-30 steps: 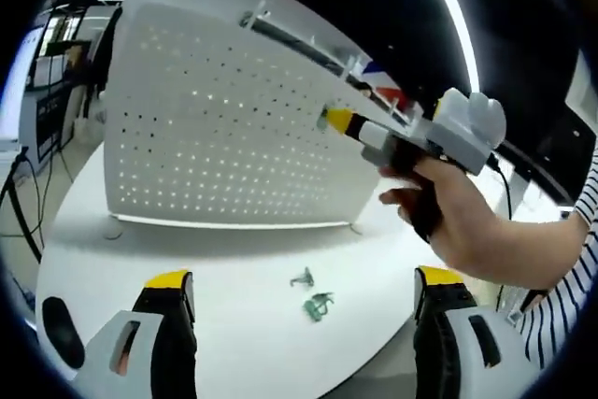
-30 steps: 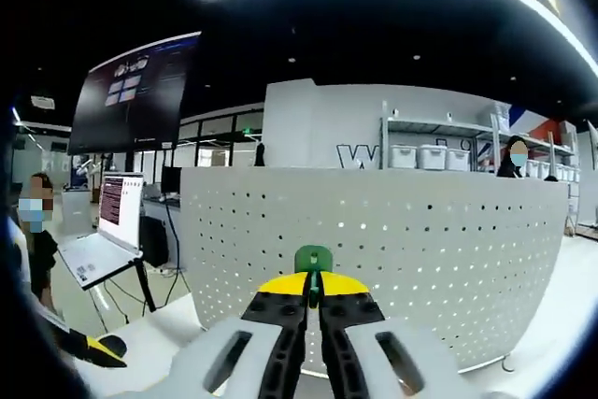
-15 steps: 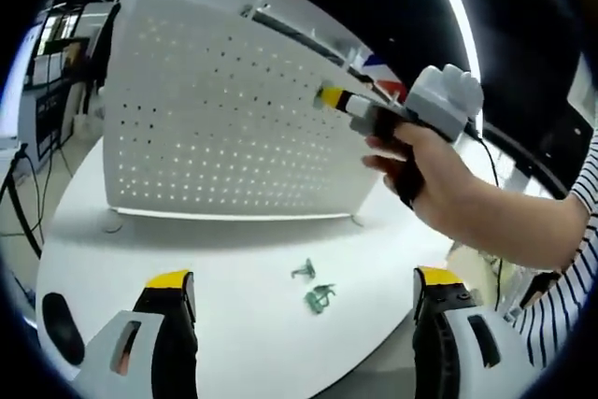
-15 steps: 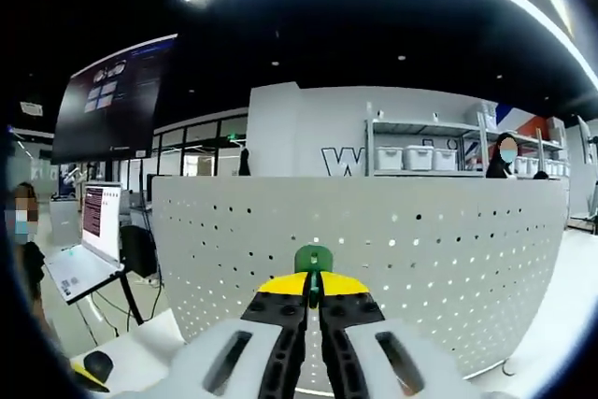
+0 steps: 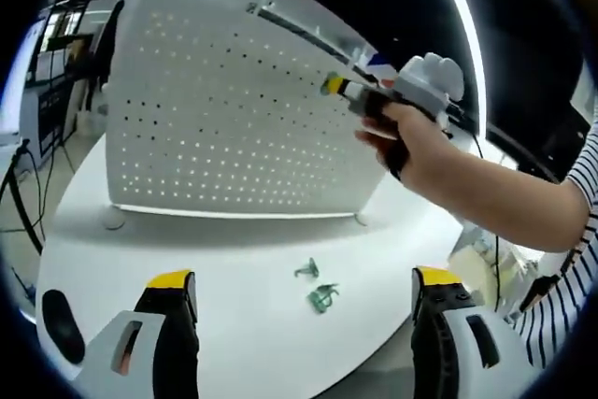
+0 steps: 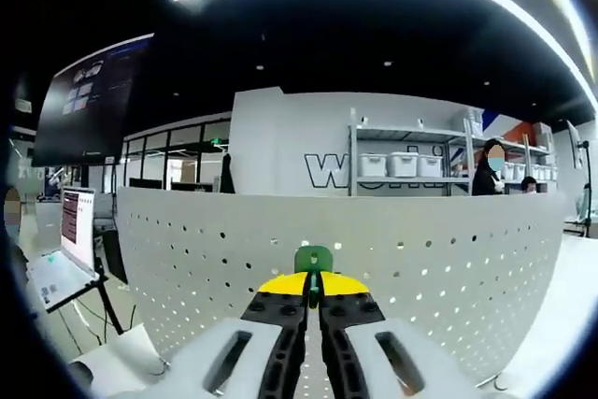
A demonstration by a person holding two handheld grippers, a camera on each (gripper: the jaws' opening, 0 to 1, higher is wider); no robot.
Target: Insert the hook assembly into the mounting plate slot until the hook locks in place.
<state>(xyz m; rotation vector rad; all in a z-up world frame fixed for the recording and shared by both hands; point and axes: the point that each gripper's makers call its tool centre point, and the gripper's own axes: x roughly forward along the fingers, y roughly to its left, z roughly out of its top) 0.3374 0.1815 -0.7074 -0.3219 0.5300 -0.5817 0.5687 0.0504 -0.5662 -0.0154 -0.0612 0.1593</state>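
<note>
Board (image 5: 224, 109) stands left. Your left gripper (image 5: 299, 324) has jaws wide apart, two spare hooks (image 5: 316, 289) beyond. Your right gripper (image 6: 312, 298) pinches a hook (image 6: 313, 259) near the board's top; tilt it and it may miss the hole.

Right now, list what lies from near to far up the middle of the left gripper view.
Round white table → two small green plastic hooks → upright white perforated pegboard plate.

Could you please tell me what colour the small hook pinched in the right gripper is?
Green: the hook shows best in the right gripper view, clamped between the yellow-tipped jaws.
</note>
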